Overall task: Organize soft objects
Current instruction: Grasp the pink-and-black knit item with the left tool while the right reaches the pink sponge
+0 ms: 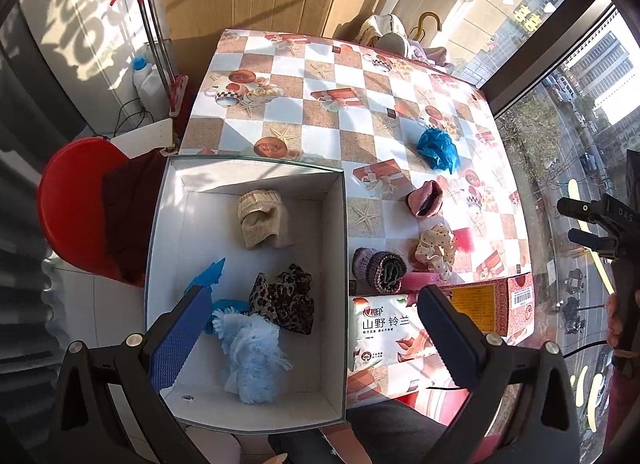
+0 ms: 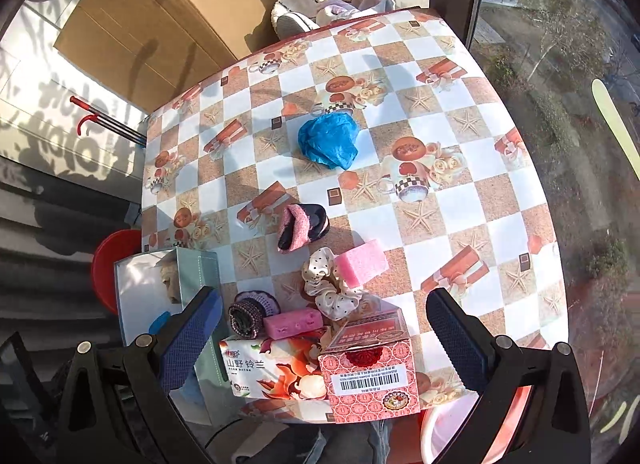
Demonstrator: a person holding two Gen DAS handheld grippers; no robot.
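An open white box sits at the table's left edge. Inside lie a beige knit piece, a leopard-print scrunchie, a pale blue fluffy piece and a blue plastic cover. My left gripper hangs open above the box's near end, holding nothing. On the table lie a crumpled blue cover, a pink-and-dark sock roll, a polka-dot scrunchie, a pink sponge, a purple knit roll and a pink block. My right gripper stands open and empty above the near table edge.
A tissue pack and a red patterned carton stand at the near table edge. A red stool with dark cloth is left of the box. Shoes and bags lie beyond the far edge. A window runs along the right.
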